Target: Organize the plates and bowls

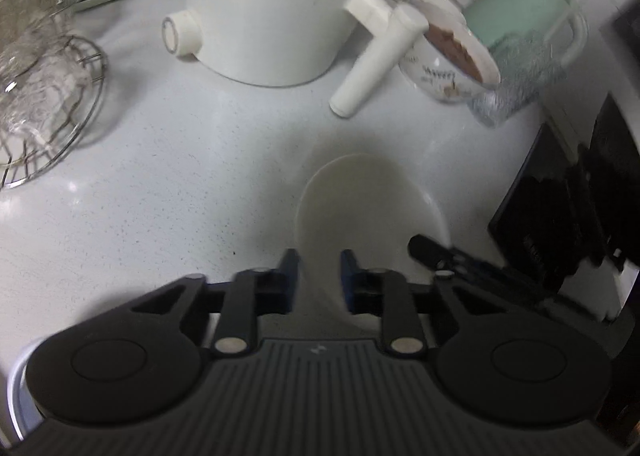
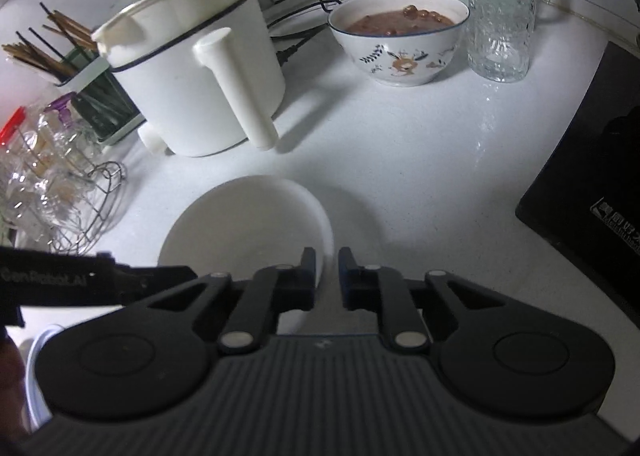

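White and empty, the bowl [image 2: 248, 223] sat on the counter [image 2: 400, 183] before the cooker [image 2: 192, 75], near a bowl of brown food [image 2: 400, 39]. We held it from both sides: our left claw [image 1: 319, 256] was clamped on its near rim, our right claw [image 2: 327, 256] on its right rim. We judged this the pick-up step; next we needed a level, even lift.

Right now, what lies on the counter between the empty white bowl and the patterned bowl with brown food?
Nothing: in the right wrist view, only bare counter separates the white bowl from the patterned bowl.
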Tool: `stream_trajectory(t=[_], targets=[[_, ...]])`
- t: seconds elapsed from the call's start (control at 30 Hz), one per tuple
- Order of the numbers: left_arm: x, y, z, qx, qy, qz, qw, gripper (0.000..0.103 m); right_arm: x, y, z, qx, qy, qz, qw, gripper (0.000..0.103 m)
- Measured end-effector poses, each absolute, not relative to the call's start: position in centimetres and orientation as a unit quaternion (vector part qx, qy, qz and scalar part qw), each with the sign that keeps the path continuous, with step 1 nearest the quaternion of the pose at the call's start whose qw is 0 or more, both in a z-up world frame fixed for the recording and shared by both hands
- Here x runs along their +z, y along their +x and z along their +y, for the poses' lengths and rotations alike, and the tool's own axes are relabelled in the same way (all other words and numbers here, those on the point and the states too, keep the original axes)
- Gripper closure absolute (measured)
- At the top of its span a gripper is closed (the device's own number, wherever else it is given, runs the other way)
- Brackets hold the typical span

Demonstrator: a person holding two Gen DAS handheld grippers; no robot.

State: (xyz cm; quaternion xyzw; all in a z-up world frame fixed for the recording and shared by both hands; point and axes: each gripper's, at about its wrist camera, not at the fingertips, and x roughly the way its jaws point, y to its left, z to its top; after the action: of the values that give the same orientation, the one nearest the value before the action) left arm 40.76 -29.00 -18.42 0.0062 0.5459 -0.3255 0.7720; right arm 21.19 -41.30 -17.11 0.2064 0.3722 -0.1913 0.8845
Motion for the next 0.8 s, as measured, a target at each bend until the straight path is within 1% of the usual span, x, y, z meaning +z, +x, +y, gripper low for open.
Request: stream_trajectory(t=[0.03, 0.3, 0.43, 0.57, 0.8], targets=[[-18.5, 40.8, -29.0, -0.327, 0.009, 0.542, 0.774, 0.09, -17.2, 21.2, -41.4, -0.194, 0.207, 0.37, 0.885, 0.091], [-18.1, 40.9, -28.3, -0.332, -0.003, 0.548, 0.768, 0.09, -16.7, 21.1, -41.5, -0.188, 0.204, 0.369, 0.887, 0.091], [-17.2, 40.6, -27.9, -0.328, -0.003, 0.553, 0.766, 0.09, -16.3, 20.7, -41.9, -0.174, 0.23, 0.371, 0.883, 0.091], [-16.2, 40.3, -26.9, -0.328, -0.014, 0.557, 0.762, 0.09, -15.4, 20.2, -41.4, -0.168, 0.228, 0.371, 0.885, 0.091], [-13.2, 38.7, -26.1, -0.331, -0.002, 0.546, 0.769, 0.09, -12.9, 18.8, -40.5, -0.161, 0.235, 0.36, 0.888, 0.091]])
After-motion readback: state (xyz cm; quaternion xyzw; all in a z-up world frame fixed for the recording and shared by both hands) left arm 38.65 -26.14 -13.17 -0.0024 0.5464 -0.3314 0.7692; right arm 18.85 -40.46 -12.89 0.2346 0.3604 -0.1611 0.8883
